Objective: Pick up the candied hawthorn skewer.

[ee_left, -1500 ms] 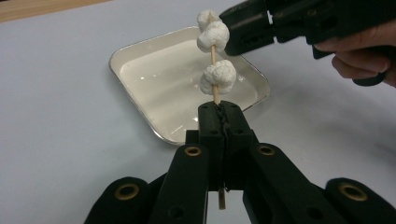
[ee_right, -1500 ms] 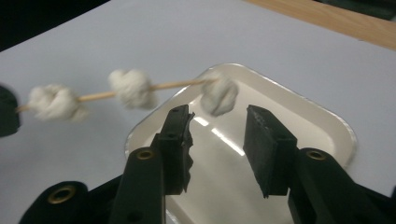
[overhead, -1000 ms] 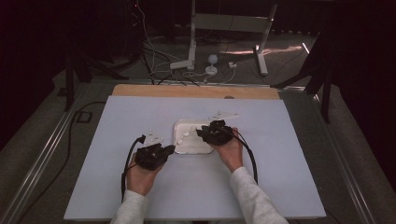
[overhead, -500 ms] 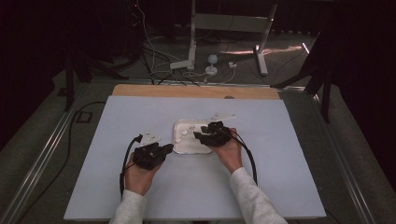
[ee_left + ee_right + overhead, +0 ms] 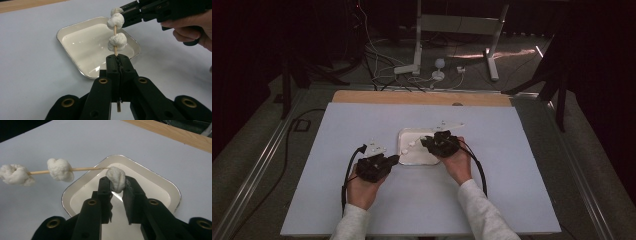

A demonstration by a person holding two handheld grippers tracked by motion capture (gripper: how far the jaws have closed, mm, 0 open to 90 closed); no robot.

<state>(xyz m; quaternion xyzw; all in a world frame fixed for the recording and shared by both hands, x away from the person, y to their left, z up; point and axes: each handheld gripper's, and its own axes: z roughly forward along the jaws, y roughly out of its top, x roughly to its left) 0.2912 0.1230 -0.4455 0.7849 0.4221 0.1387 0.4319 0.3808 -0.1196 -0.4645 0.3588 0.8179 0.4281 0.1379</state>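
One white tray (image 5: 414, 155) lay on the pale blue table (image 5: 512, 200), with a gripper at each side of it. The left gripper (image 5: 117, 60) had its jaws pressed together on the lower end of one thin wooden skewer (image 5: 115, 51), holding it over the tray. Three white marshmallows were on the skewer: a lower marshmallow (image 5: 117, 42), a middle marshmallow (image 5: 116, 21) and a top marshmallow (image 5: 116, 11). In the right gripper view the right gripper (image 5: 117, 183) had its jaws pinching the top marshmallow (image 5: 116, 179) at the skewer's tip, above the tray (image 5: 160, 187), while the other two (image 5: 60, 169) (image 5: 15, 174) sat spaced along the stick (image 5: 85, 169), apart from each other
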